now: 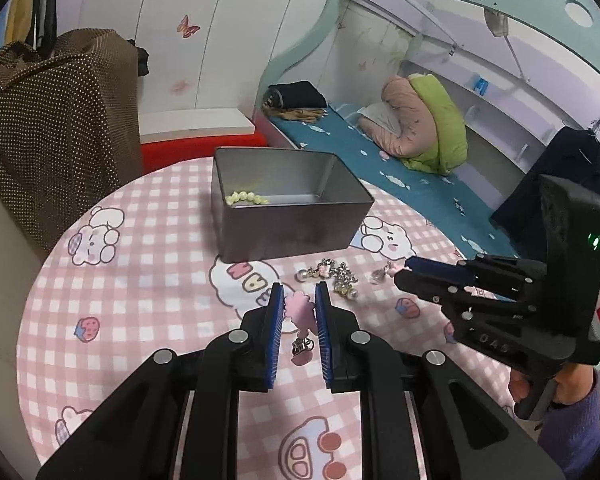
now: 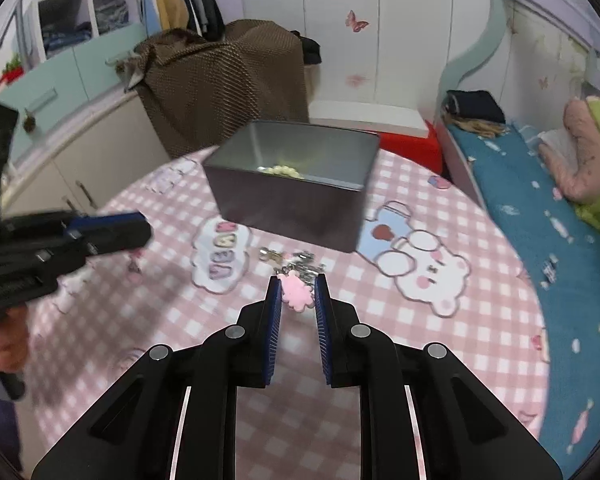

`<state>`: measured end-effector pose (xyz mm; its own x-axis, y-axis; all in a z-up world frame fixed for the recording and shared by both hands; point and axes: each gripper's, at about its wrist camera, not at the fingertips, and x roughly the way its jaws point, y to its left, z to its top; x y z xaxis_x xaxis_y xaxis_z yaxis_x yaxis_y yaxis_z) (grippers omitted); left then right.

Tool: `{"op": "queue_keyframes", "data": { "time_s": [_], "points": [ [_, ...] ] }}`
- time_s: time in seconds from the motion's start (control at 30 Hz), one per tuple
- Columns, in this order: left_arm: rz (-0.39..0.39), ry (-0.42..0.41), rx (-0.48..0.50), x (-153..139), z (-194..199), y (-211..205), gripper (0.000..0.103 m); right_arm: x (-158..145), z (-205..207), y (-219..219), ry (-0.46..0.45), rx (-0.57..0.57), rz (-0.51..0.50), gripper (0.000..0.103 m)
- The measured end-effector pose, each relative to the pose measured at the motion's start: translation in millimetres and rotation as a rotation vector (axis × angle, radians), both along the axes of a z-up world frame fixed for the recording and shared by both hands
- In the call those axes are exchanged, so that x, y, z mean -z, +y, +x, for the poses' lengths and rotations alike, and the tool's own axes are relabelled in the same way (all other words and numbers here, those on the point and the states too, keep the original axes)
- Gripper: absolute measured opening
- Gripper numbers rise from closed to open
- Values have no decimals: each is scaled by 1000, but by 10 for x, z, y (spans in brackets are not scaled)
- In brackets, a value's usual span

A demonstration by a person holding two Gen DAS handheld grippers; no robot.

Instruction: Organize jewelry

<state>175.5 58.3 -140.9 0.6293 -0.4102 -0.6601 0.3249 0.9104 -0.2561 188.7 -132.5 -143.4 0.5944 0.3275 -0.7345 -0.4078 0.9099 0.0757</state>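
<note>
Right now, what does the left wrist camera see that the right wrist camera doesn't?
Only the left wrist view shows a dark garment hanging beside the bed and the round holes in the bed frame above. Only the right wrist view shows hanging clothes in a wardrobe and mint drawers. Both show the grey tin holding pale green beads, the loose jewelry pile and the brown dotted cloth.

Between the blue ribbed pads [image 1: 277, 312] of the black left gripper [image 1: 299, 300] lies a pale pink cloud-shaped charm [image 1: 299, 308]. Ahead of the fingertips stands a dull grey metal tin [image 1: 288, 220] holding pale yellow-green beads [image 1: 246, 198]. Beneath is a pink-and-white checked tablecloth [image 1: 148, 280] printed with white cartoon bears.
</note>
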Motion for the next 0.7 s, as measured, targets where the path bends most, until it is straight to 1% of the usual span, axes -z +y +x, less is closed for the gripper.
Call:
{"op": "queue_keyframes", "data": {
  "time_s": [0.07, 0.13, 0.17, 0.23, 0.27, 0.37, 0.43, 0.53, 0.63, 0.7],
  "points": [
    [4, -4, 4, -20, 4, -32, 15, -29, -6, -72, 15, 1, 55, 18],
    [3, -8, 12, -68, 28, -77, 15, -56, -13, -71, 1, 9, 26, 17],
    [6, -14, 15, -90, 36, -89, 15, -68, -5, -80, 2, 6, 38, 17],
    [10, -26, 26, -145, 69, -137, 15, -73, 9, -49, -5, 12, 11, 17],
    [12, -28, 31, -168, 93, -157, 15, -94, 22, -72, 2, -1, 57, 18],
    [17, -49, 38, -280, 192, -207, 15, -168, 79, -110, -26, 14, 72, 17],
    [18, -72, 46, -383, 293, -239, 15, -282, 158, -151, -56, 30, 98, 18],
    [0, -79, 53, -491, 517, -250, 15, -427, 291, -174, -82, 35, 129, 18],
    [-26, -62, 56, -531, 773, -255, 15, -497, 466, -147, -98, 42, 131, 18],
    [-35, -39, 49, -501, 940, -252, 15, -507, 578, -123, -98, 47, 134, 18]
  ]
}}
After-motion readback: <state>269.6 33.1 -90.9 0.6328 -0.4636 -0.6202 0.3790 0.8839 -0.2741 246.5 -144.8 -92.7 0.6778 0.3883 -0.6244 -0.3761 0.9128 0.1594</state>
